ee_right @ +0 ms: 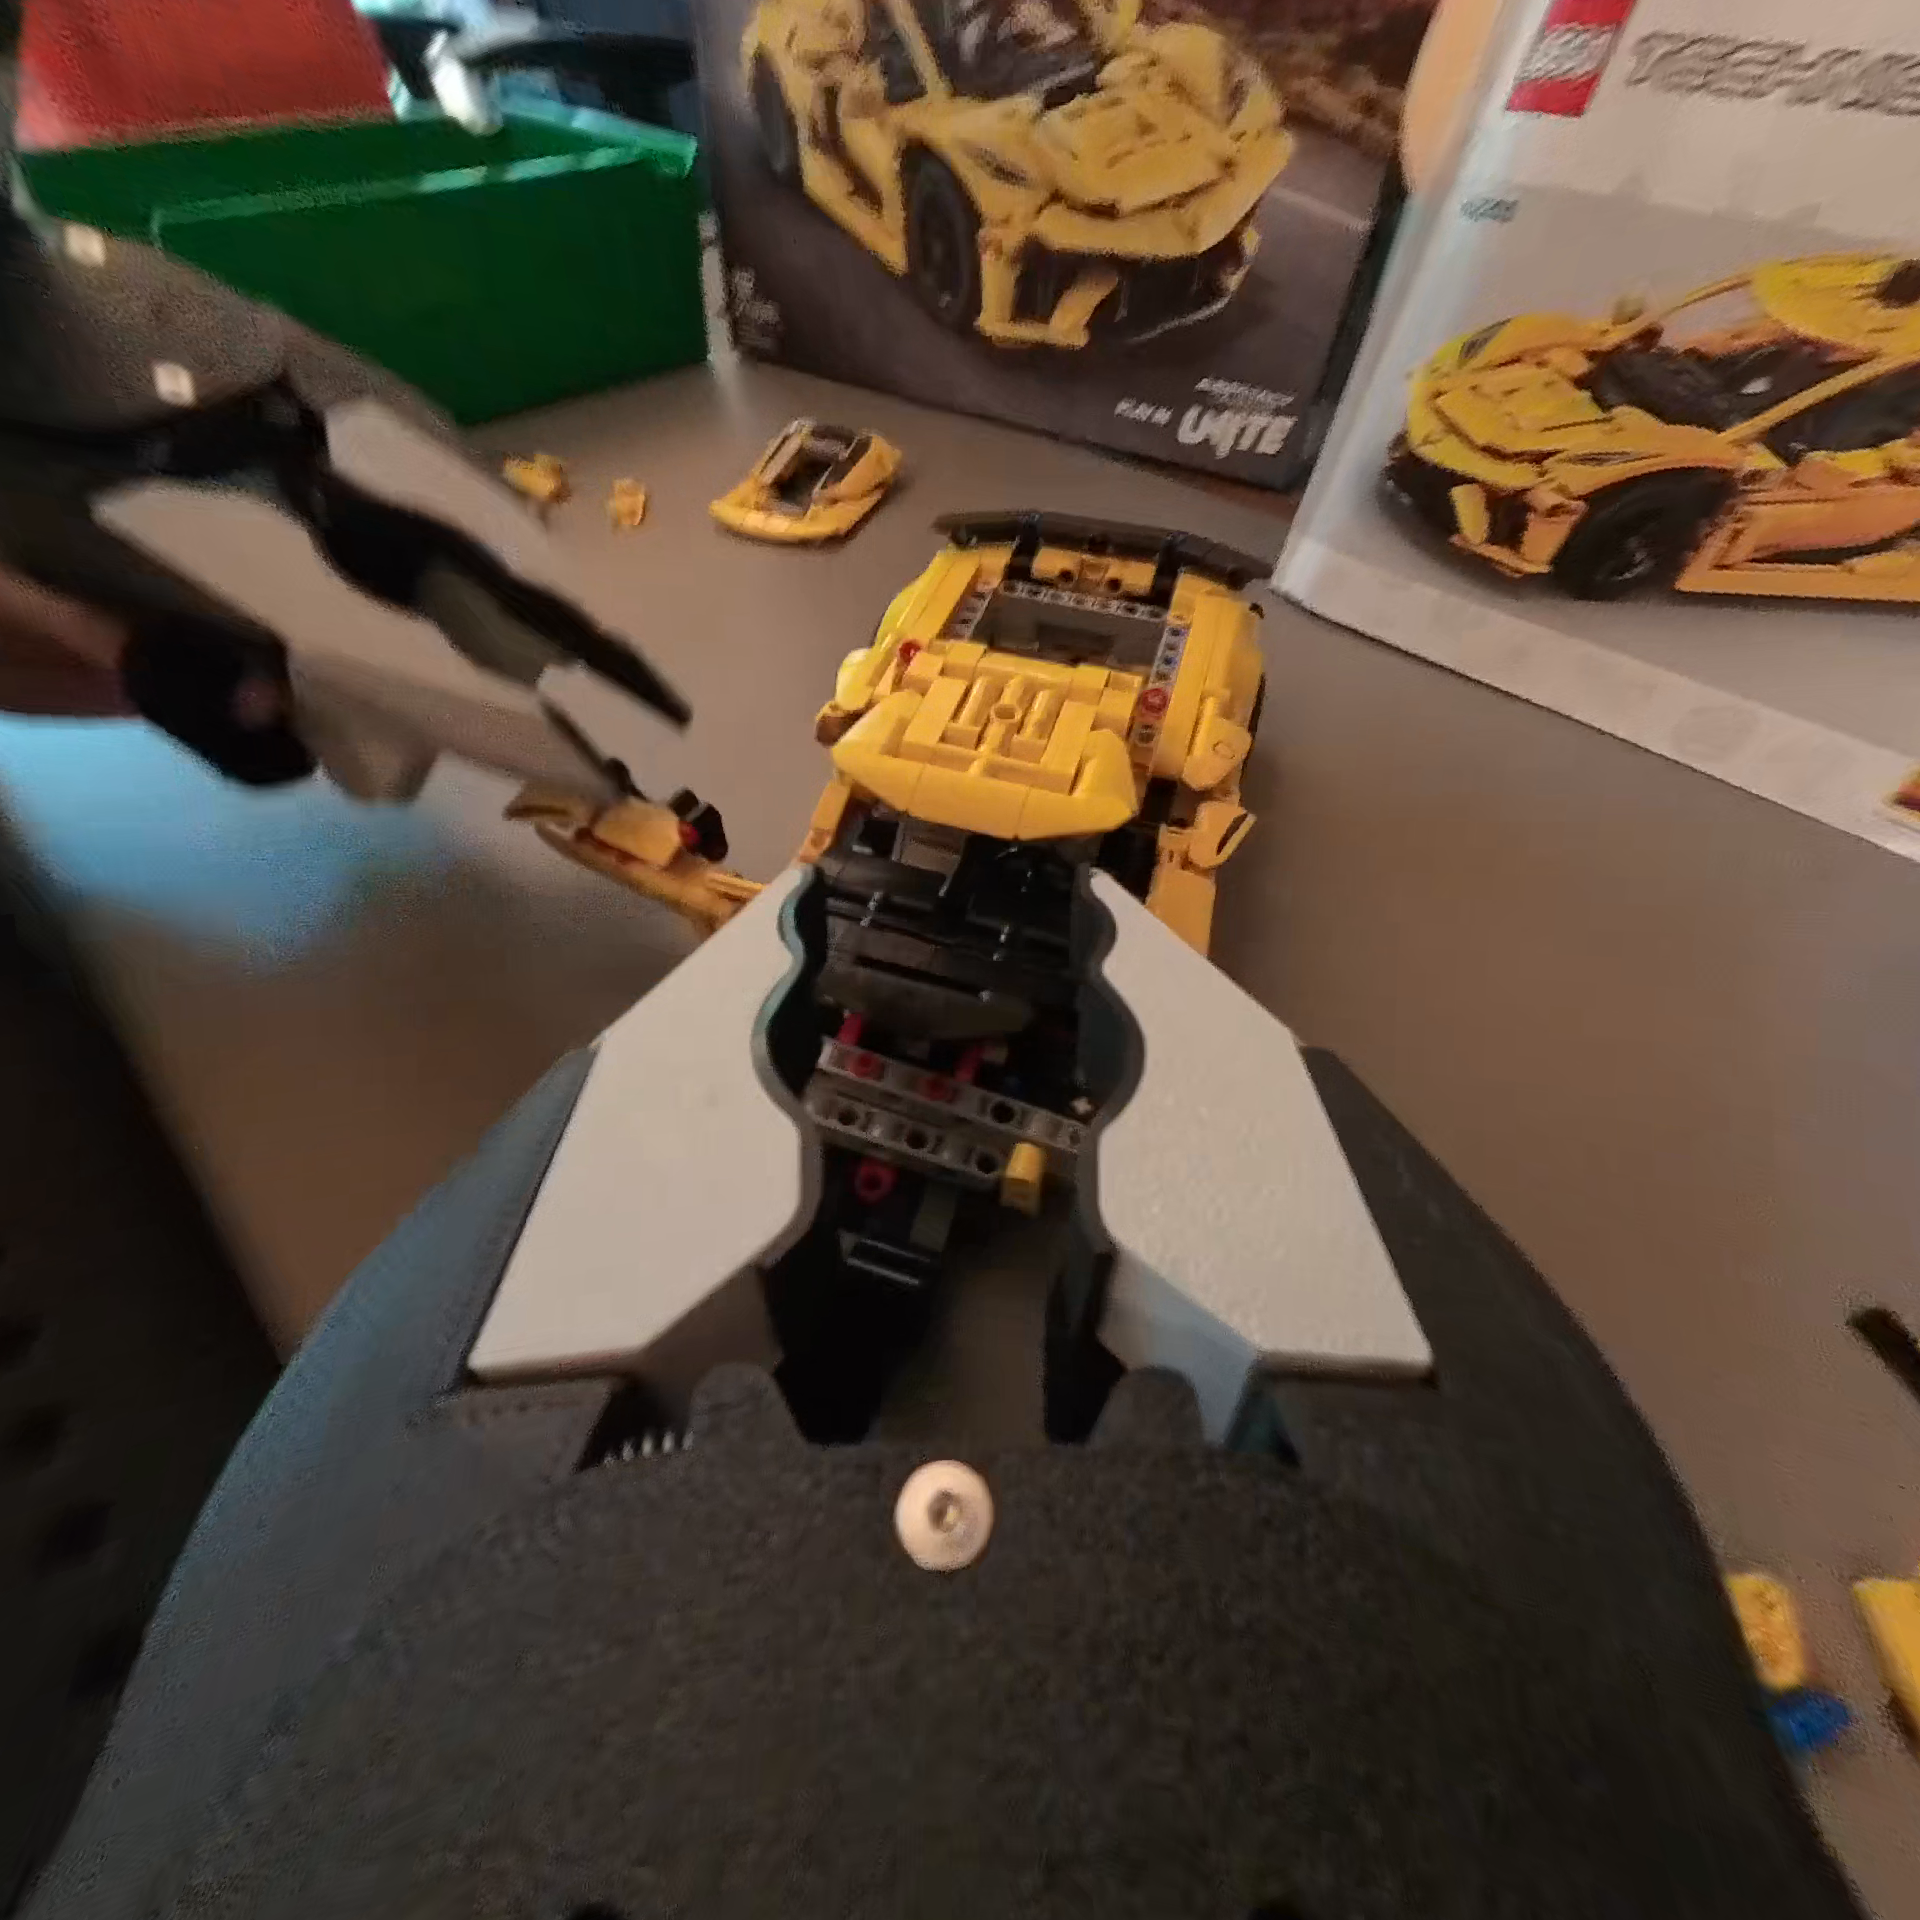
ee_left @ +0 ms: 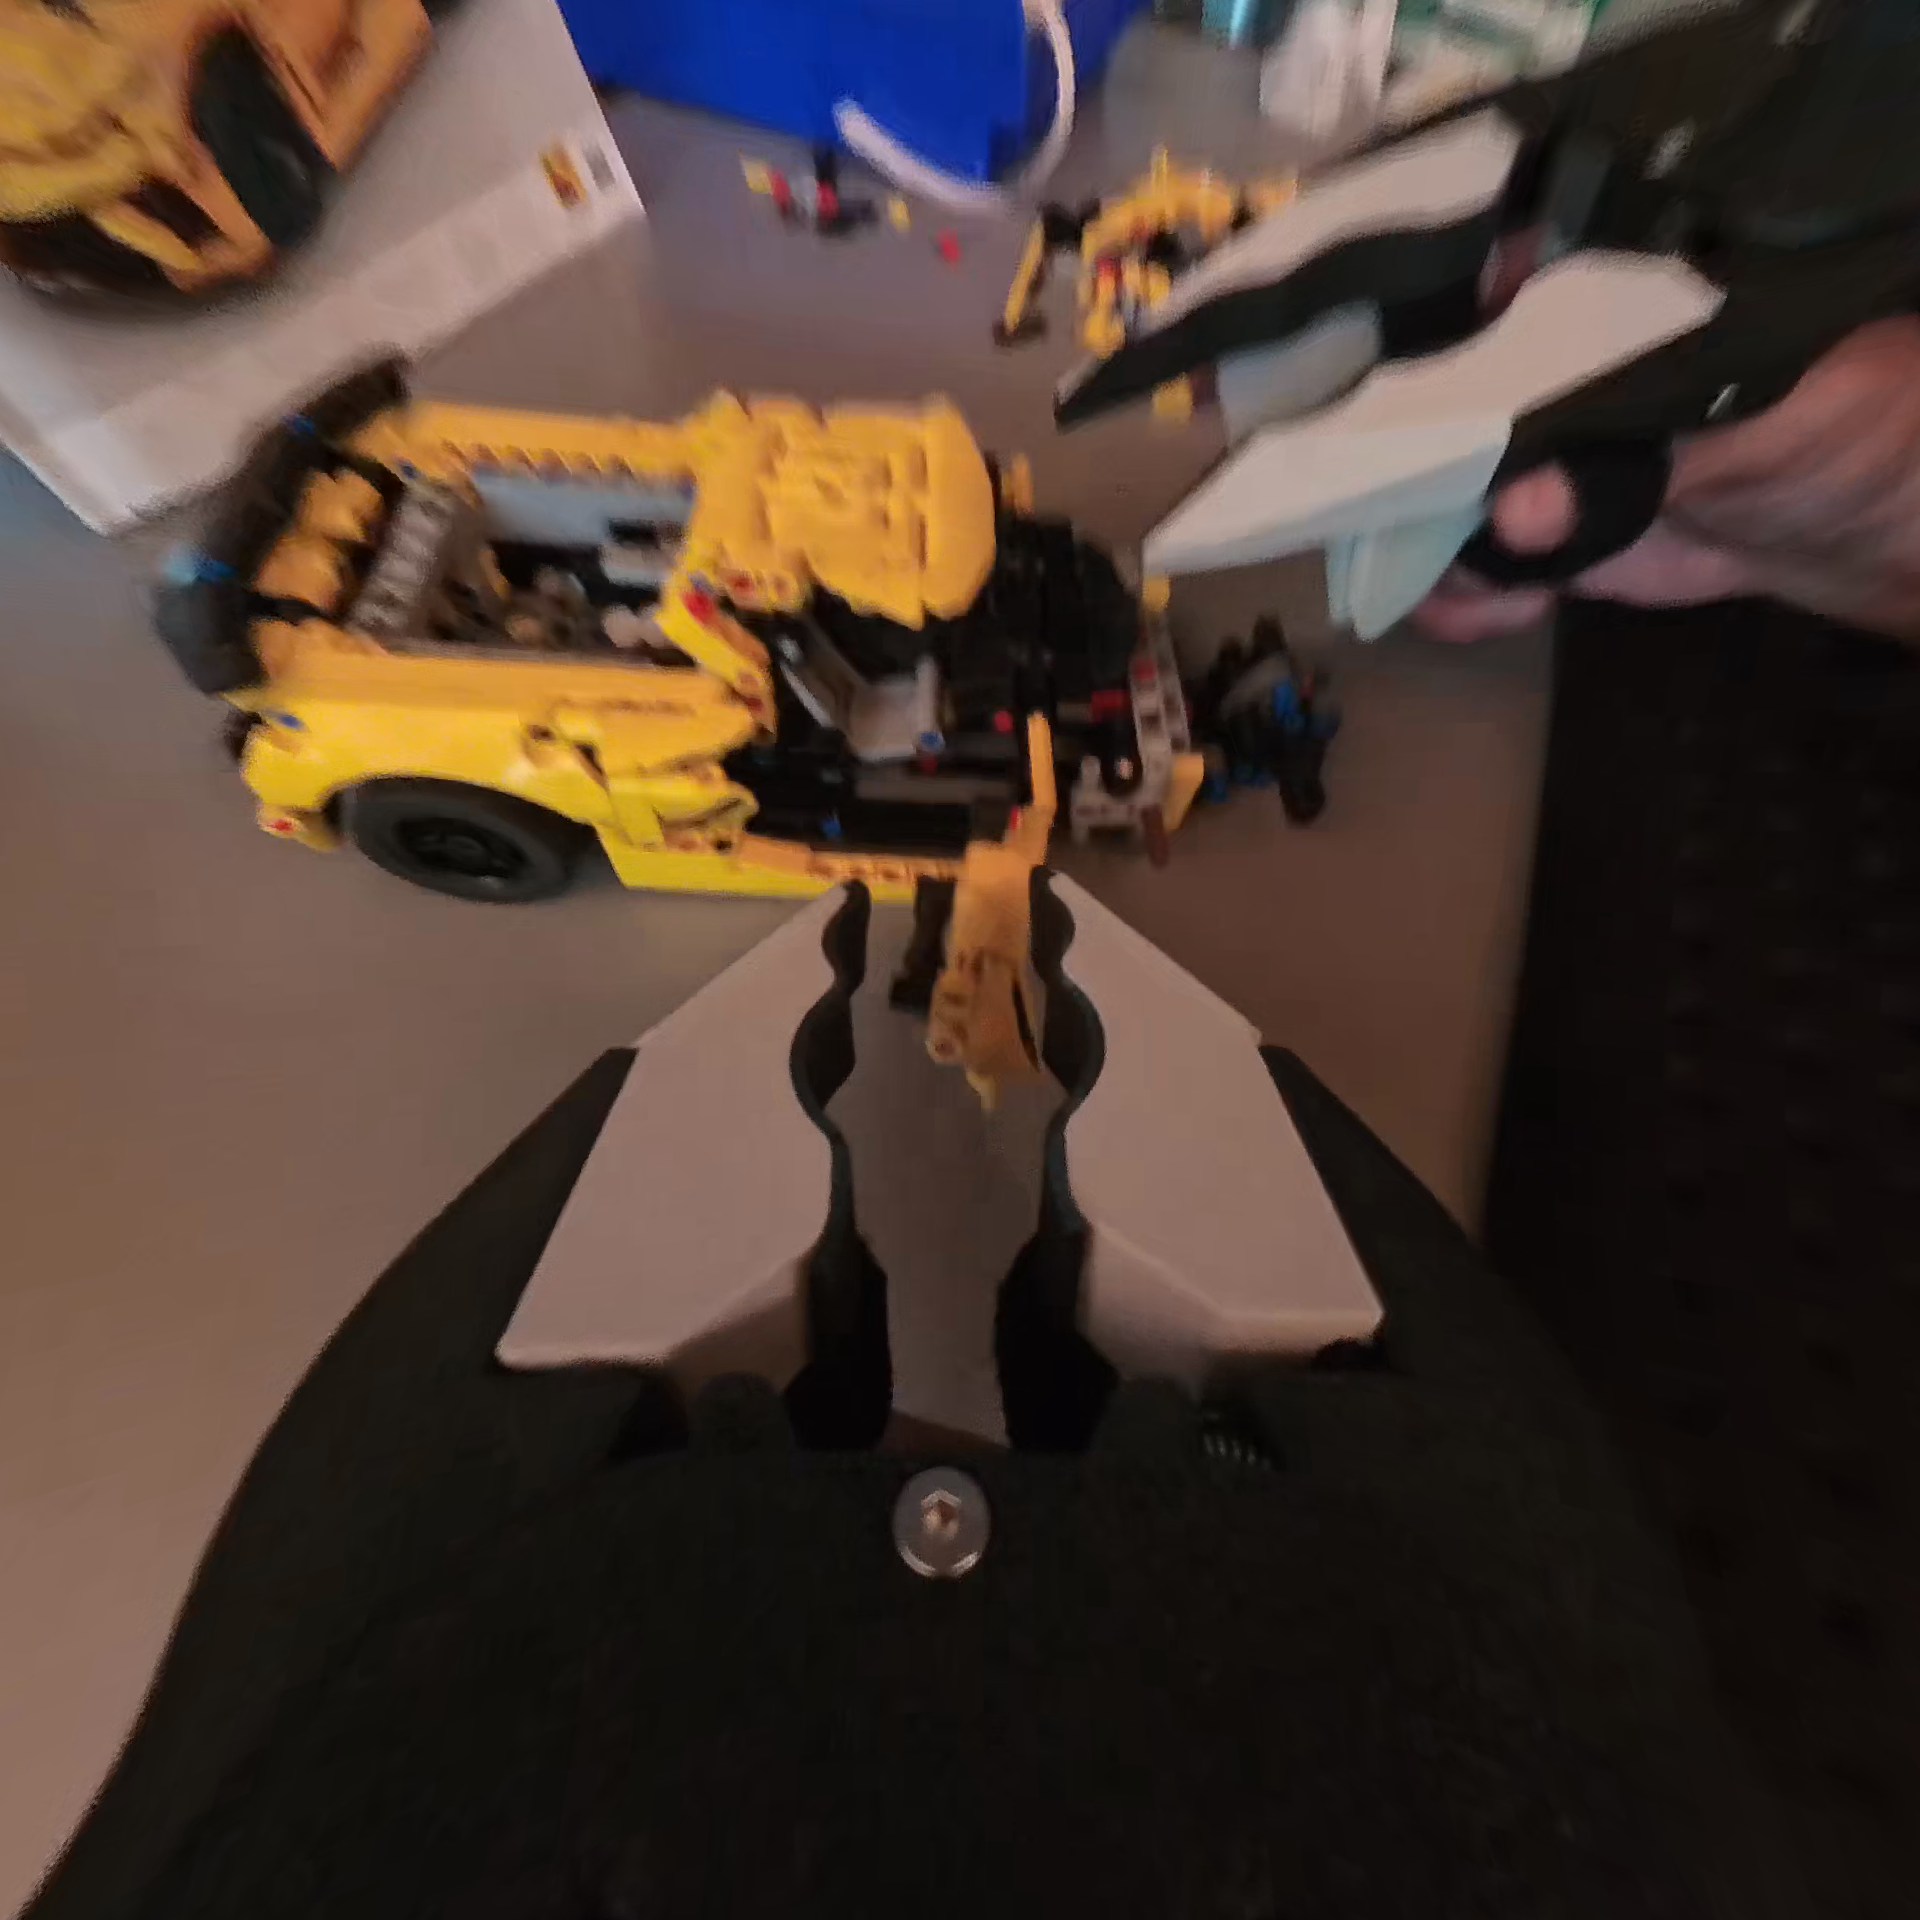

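A yellow and black brick-built car [ee_left: 623,644] stands on the grey table, its front end stripped to a black frame. My left gripper [ee_left: 948,888] is shut on a small yellow and black panel piece [ee_left: 987,987], just off the car's near side. It also shows in the right wrist view [ee_right: 613,769], with the piece [ee_right: 634,831] at its tips. My right gripper [ee_right: 951,883] is open, fingers apart over the car's bare front frame [ee_right: 935,1101]. It shows in the left wrist view [ee_left: 1107,473], hovering by the car's front, held by a hand.
A green bin [ee_right: 416,239], the set's box [ee_right: 1039,208] and an open booklet [ee_right: 1610,416] stand behind the car. A yellow sub-assembly [ee_right: 805,483] and loose yellow pieces [ee_right: 1766,1652] lie about. A blue bin [ee_left: 810,73] stands far back. The table edge [ee_left: 1507,935] runs down the right.
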A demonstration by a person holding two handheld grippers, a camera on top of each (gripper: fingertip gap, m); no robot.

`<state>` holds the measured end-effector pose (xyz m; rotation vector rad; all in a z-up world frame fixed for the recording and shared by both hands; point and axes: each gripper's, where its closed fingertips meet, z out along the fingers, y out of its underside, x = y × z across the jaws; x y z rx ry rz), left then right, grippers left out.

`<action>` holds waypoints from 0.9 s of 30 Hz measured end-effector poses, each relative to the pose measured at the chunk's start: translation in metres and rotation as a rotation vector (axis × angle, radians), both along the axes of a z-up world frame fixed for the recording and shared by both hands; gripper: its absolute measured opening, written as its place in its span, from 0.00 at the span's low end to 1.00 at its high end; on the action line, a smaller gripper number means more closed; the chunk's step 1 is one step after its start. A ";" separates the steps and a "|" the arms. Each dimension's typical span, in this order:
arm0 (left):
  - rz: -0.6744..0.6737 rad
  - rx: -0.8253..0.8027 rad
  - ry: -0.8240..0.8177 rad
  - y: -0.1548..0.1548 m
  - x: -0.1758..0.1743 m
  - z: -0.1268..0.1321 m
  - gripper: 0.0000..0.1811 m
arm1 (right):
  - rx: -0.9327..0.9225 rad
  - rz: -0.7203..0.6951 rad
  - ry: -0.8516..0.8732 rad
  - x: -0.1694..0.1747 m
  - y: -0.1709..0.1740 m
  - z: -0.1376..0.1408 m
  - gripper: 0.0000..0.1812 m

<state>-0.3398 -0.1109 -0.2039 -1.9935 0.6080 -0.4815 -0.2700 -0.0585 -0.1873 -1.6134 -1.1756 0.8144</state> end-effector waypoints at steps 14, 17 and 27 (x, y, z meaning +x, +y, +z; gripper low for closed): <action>-0.094 0.021 0.164 0.081 -0.005 -0.009 0.19 | 0.633 0.376 -0.542 -0.043 0.035 -0.014 0.20; -0.071 0.077 0.169 0.085 -0.010 -0.009 0.16 | 0.736 0.443 -0.638 -0.045 0.038 -0.010 0.14; -0.052 0.137 -0.008 0.086 -0.016 0.009 0.16 | 0.395 0.561 -0.702 -0.055 0.039 0.016 0.11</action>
